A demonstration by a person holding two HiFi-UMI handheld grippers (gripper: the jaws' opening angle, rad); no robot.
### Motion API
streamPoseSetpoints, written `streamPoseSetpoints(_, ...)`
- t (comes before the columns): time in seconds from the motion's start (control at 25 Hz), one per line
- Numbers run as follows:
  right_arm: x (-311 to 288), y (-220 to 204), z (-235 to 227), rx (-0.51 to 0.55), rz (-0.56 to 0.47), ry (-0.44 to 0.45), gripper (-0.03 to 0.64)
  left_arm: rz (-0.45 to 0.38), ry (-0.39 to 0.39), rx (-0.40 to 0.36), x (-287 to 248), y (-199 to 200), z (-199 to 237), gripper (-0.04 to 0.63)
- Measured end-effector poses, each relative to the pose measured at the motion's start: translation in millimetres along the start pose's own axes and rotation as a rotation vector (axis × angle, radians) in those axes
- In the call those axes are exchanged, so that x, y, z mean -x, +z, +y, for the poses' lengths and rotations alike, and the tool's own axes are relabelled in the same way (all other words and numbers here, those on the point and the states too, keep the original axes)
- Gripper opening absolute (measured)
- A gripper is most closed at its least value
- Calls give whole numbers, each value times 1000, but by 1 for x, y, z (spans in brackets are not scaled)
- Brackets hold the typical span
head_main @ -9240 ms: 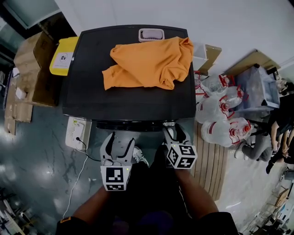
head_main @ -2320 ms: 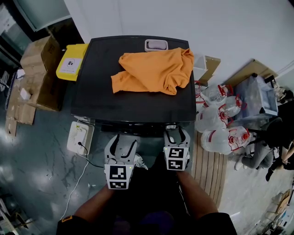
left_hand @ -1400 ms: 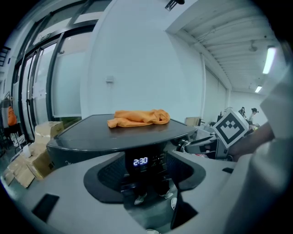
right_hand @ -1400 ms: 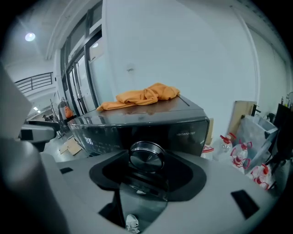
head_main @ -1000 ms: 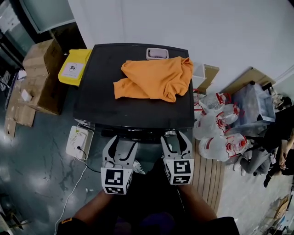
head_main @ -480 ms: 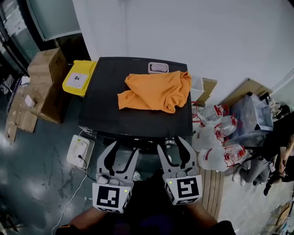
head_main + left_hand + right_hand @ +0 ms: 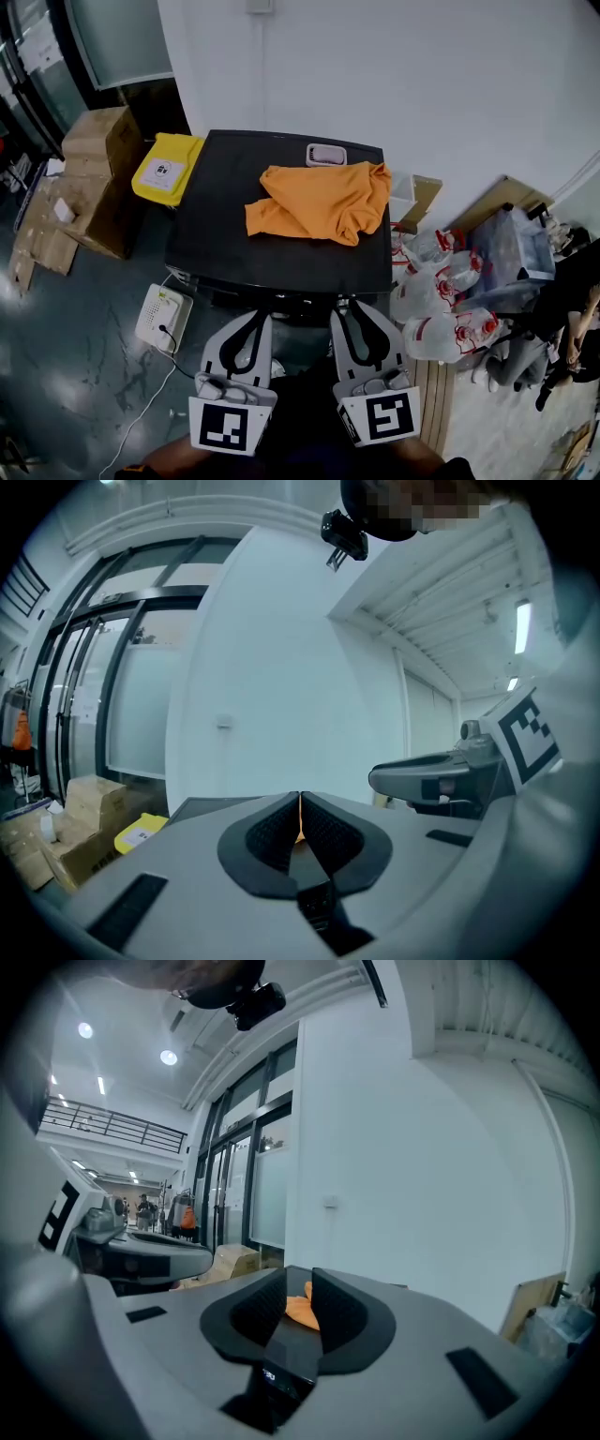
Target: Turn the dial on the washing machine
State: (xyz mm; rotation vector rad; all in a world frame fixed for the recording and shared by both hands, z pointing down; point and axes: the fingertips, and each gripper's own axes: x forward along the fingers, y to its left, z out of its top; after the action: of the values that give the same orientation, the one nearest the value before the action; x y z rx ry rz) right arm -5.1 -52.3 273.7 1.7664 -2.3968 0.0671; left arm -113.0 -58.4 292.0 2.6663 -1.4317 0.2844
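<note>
Cool, even indoor light casts soft shadows, ceiling lamps [image 7: 169, 1057] glare in the right gripper view, the glossy floor [image 7: 56, 389] shows pale reflections, and fisheye bending blackens both gripper views' corners.

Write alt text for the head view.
A left gripper, shut, and a right gripper whose empty jaws have just been closing are held before a black washing machine with an orange shirt on top. Cardboard boxes lie left, plastic bags right.

Washing machine [image 7: 281, 248] top – black; cloth [image 7: 319, 202] on it orange. Bin [image 7: 167, 171] yellow w/ white label. Wall [image 7: 394, 75] – white.
</note>
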Motion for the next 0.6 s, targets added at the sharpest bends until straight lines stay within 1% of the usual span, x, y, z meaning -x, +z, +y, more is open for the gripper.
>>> streamPoseSetpoints(0.12,2,-1,3,-8,1,1,58,3,-2,-5,1,-1,-1,12)
streamPoseSetpoints(0.28,1,-8,10,-1,28,27,18,14,-9,-9,1,-3,-2,11)
streamPoseSetpoints(0.44,1,-11,21,33,56,66,15,20,-6,-4,2,-6,-2,11)
streamPoseSetpoints(0.6,0,-15,21,23,66,66,15,26,-3,3,1,-8,-1,11)
